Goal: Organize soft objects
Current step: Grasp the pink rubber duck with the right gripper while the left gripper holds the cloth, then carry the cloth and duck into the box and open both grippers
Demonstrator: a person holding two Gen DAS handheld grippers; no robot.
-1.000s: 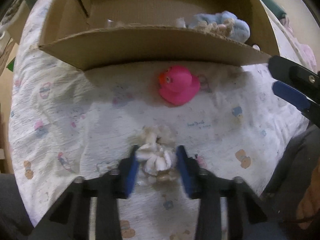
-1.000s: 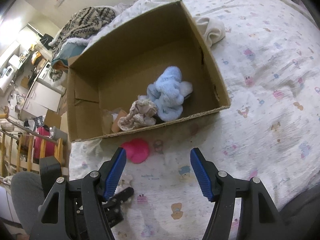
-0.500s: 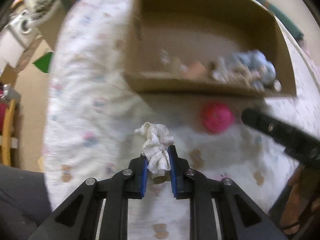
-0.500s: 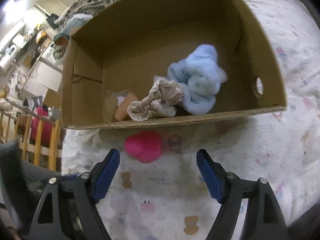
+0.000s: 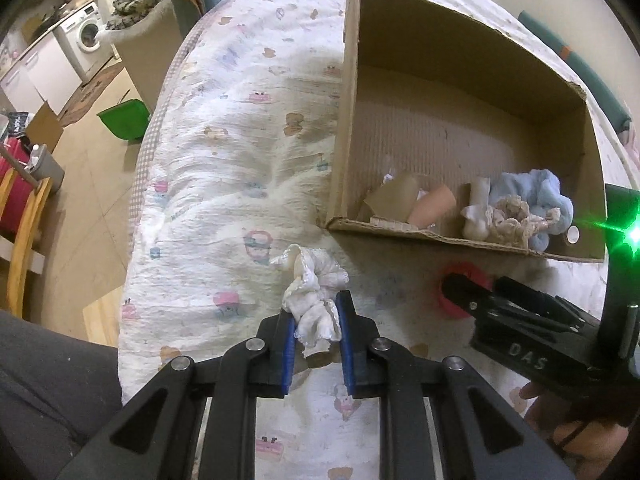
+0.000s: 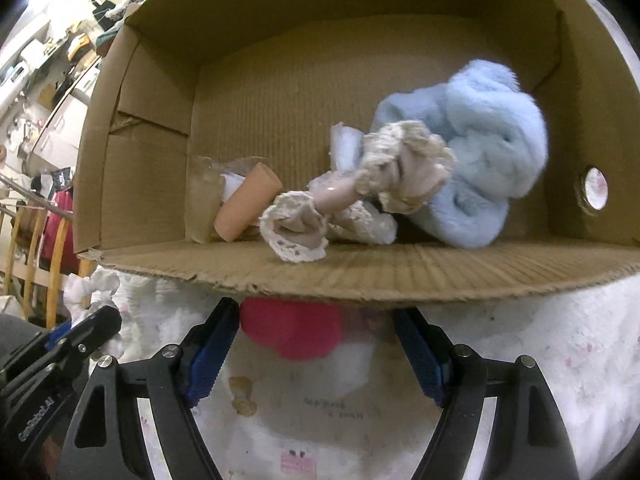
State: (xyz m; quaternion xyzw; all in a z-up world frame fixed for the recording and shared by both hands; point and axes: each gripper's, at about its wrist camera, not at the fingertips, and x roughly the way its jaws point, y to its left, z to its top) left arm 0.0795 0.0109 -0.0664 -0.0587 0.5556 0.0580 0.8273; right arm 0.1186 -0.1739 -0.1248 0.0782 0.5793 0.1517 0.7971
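My left gripper (image 5: 315,312) is shut on a white lacy cloth toy (image 5: 311,296) and holds it above the bed, left of the cardboard box (image 5: 348,120). The toy also shows at the left of the right wrist view (image 6: 94,292). My right gripper (image 6: 316,340) is open, its jaws on either side of the pink duck (image 6: 294,332), which lies against the box's near wall (image 6: 360,268); the duck is partly hidden behind that gripper in the left wrist view (image 5: 460,280). Inside the box lie a blue plush (image 6: 480,152), a lace-dressed doll (image 6: 360,188) and a peach cylinder (image 6: 246,204).
The printed bed cover (image 5: 224,184) drops off at the left to the floor, where a green bin (image 5: 124,120) and a wooden chair (image 5: 24,236) stand. A washing machine (image 5: 86,36) is far back. A person's leg (image 5: 52,384) is at the lower left.
My left gripper closed on the white cloth toy and lifted it off the bed. My right gripper moved forward and down until its open jaws flank the pink duck.
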